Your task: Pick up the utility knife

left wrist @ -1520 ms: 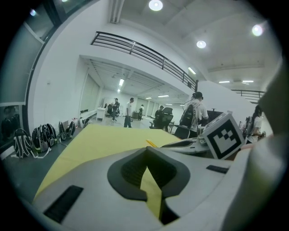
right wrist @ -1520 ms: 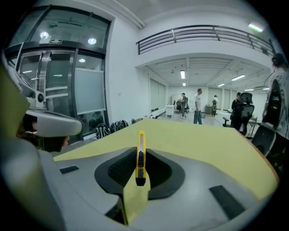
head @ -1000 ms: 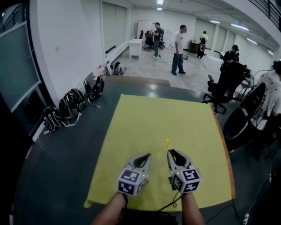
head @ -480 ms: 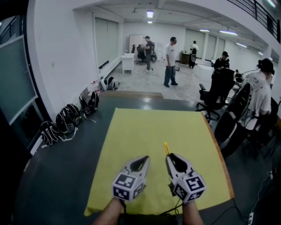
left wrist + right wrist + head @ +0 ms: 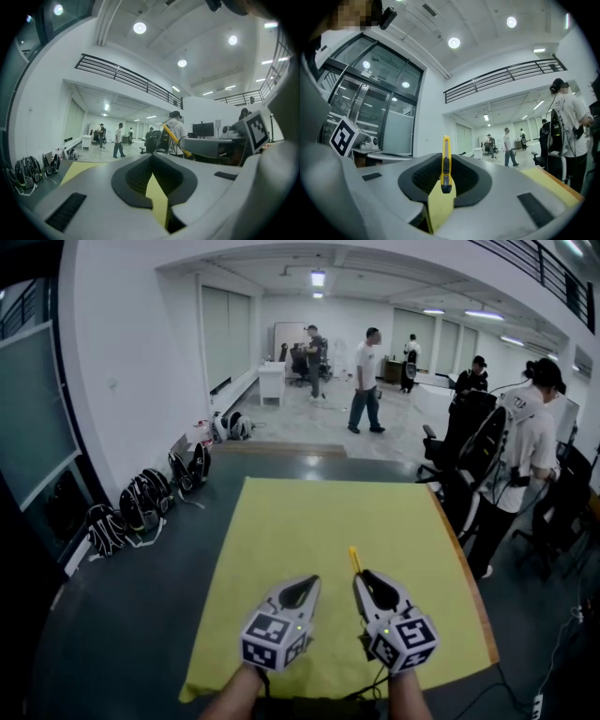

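Observation:
The yellow utility knife sticks forward out of my right gripper, which is shut on it and held level above the yellow table. In the right gripper view the knife stands on edge, clamped between the dark pads of the right gripper. My left gripper hovers just left of it, shut, with nothing between its jaws. The left gripper view shows the left gripper with its tips meeting, and the knife off to the right in the other gripper's grip.
Backpacks line the floor by the left wall. Office chairs and a person in a white shirt stand close to the table's right edge. More people stand in the far room.
Both grippers have risen a little above the table, with the knife still clamped in the right one. The person in white at the right has come nearer the table.

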Motion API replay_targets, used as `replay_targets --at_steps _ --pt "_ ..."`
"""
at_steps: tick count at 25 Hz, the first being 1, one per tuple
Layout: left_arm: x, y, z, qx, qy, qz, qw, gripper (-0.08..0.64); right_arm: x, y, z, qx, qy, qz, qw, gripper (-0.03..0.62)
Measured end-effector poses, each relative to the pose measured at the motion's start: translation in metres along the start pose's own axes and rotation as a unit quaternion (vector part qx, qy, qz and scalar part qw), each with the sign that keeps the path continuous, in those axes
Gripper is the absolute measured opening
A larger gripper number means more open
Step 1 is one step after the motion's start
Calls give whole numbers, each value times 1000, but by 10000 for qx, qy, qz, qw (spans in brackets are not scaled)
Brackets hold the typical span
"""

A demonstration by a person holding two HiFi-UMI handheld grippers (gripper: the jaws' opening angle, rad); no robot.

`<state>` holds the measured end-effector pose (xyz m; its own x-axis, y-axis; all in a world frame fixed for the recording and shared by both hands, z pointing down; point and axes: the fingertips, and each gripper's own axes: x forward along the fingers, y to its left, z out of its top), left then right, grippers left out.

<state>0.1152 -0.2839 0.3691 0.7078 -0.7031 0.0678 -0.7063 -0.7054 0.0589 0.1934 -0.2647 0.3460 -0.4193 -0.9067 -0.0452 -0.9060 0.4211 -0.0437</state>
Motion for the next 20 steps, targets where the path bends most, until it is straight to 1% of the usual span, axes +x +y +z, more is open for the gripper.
replay_targets --at_steps 10,14,20 --pt "0 5 0 -24 -2 24 10000 8 5 2 4 -26 7 -67 10000 72" --pt "0 5 -3 -40 -3 26 10000 8 5 1 1 -53 -9 -8 10000 72" --pt "-1 5 -4 -63 25 7 10000 8 3 3 2 -5 58 -104 9999 72"
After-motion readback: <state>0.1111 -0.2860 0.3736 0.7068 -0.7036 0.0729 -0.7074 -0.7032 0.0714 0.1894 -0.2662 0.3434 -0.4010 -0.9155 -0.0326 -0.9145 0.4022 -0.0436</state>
